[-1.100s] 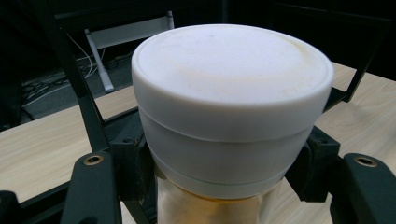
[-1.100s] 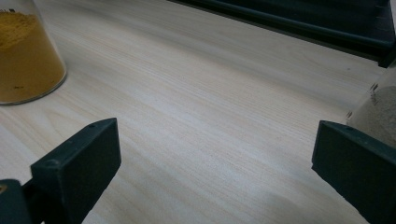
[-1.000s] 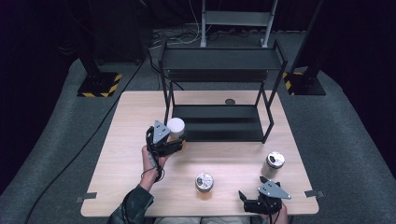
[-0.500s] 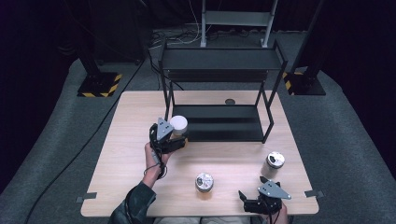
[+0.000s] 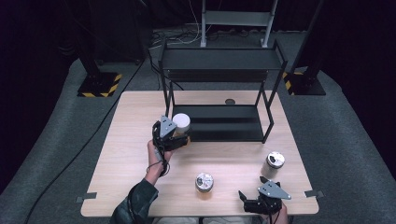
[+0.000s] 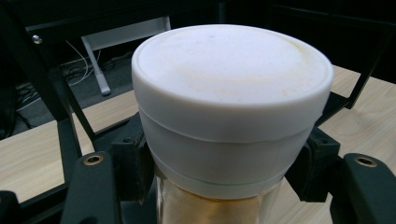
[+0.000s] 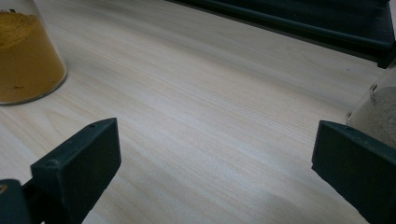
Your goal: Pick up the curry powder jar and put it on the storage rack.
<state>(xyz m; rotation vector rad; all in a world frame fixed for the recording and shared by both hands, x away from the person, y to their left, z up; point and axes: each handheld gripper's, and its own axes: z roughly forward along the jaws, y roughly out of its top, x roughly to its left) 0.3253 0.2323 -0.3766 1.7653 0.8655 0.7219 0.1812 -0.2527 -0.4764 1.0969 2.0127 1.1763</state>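
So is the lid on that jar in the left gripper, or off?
On. The white lid caps the jar, which is clamped in the left gripper beside the black shelf.

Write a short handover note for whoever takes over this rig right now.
Left gripper: shut on the white-capped jar, held beside the left front of the black shelf.
Right gripper: open, nothing between the jaws, at the table's near right edge.
Two more jars stand on the table: one at the middle front, one at the right.
Done: one jar picked up.
Left: probably shelve it, then the other two.
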